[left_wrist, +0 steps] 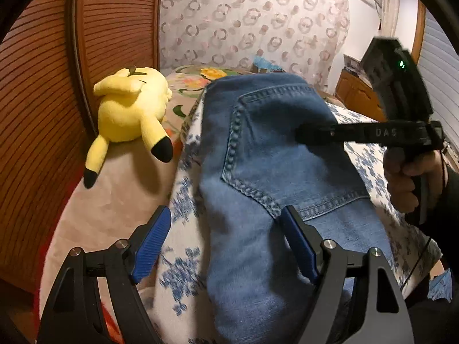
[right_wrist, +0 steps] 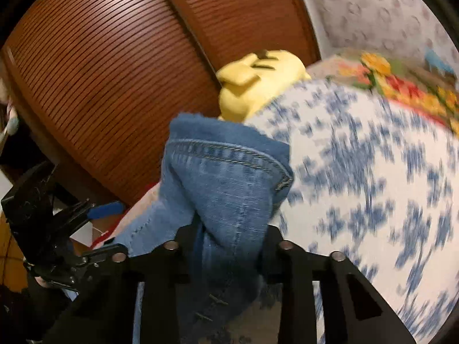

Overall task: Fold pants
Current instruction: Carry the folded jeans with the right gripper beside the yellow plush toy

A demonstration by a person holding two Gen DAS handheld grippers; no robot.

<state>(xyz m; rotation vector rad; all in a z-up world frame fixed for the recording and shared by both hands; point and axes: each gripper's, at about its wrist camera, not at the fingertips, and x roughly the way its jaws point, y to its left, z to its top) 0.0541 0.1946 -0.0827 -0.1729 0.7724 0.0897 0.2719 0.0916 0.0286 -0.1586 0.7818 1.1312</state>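
Observation:
Blue denim pants (left_wrist: pixel 266 154) lie on a bed with a white and blue floral cover (left_wrist: pixel 183 200), back pocket facing up. My left gripper (left_wrist: pixel 226 243) is open just above the near part of the pants, its blue pads (left_wrist: pixel 152 243) spread over the fabric. My right gripper (left_wrist: pixel 304 133) reaches in from the right, shut on the pants near the pocket. In the right wrist view the right gripper (right_wrist: pixel 229 246) is shut on a bunched fold of denim (right_wrist: pixel 226 177) with a stitched hem. The left gripper (right_wrist: pixel 106 209) shows at the left there.
A yellow plush toy (left_wrist: pixel 132 114) lies on the bed to the left of the pants, against a brown slatted wooden panel (left_wrist: pixel 43 100). A colourful flowered blanket (left_wrist: pixel 198 77) lies at the far end. A patterned curtain (left_wrist: pixel 252 17) hangs behind. A wooden cabinet (left_wrist: pixel 355 91) stands far right.

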